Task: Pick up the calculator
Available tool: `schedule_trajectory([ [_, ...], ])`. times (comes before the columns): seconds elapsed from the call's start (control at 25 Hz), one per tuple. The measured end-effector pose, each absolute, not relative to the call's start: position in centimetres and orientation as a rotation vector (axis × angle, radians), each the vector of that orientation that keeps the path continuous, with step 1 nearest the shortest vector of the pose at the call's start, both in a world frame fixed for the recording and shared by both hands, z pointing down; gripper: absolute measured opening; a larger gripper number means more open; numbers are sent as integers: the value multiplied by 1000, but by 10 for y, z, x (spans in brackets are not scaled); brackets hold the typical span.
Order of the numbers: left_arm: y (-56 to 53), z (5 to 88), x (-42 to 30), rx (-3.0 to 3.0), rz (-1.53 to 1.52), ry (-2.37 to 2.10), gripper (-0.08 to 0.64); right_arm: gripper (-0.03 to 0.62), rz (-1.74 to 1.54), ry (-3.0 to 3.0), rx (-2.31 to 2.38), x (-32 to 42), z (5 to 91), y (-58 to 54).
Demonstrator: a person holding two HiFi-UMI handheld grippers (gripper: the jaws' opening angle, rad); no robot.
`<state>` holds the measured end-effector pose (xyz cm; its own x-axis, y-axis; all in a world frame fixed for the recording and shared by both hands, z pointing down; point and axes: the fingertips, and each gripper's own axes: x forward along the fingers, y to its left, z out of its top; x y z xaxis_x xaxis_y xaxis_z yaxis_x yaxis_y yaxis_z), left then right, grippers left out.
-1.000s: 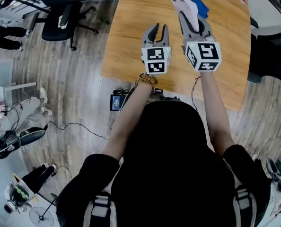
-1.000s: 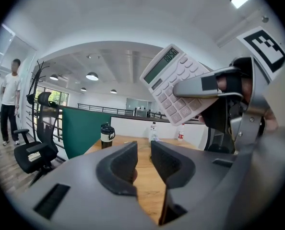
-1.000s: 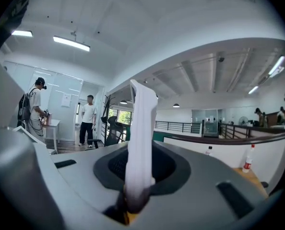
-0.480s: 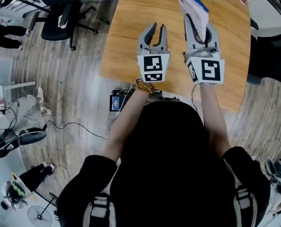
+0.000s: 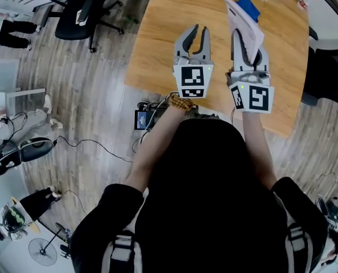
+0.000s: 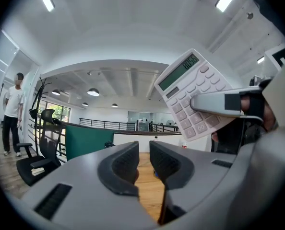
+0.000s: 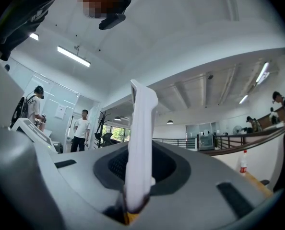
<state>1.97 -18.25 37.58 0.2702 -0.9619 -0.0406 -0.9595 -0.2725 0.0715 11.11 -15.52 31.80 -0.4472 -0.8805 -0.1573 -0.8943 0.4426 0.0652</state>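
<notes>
A white calculator (image 5: 244,24) is lifted off the wooden table (image 5: 157,44), standing on edge between the jaws of my right gripper (image 5: 247,49), which is shut on it. In the right gripper view the calculator (image 7: 141,143) shows edge-on, rising between the pads. From the left gripper view its keys and display (image 6: 190,92) face me at upper right, with a grey finger (image 6: 219,103) of the right gripper across them. My left gripper (image 5: 195,38) hovers beside it to the left; its jaws are closing with a narrow gap and nothing between them (image 6: 142,164).
A blue object (image 5: 247,7) lies at the table's far side, with a small bottle (image 5: 301,3) near the far right corner. An office chair (image 5: 81,13) stands on the floor to the left. A person (image 6: 12,111) stands beyond it, and others (image 7: 82,128) are farther off.
Both grippers have risen over the table. The right one has carried the calculator up and to the right. The left gripper's jaws have narrowed.
</notes>
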Motion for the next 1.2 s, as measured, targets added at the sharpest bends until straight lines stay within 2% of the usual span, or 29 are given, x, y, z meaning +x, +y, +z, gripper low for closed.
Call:
schedule_trajectory([
  [1.2,-149,390,61,2588,-134,-1684,77,72,-140,2645,-1856,151,432,-119],
])
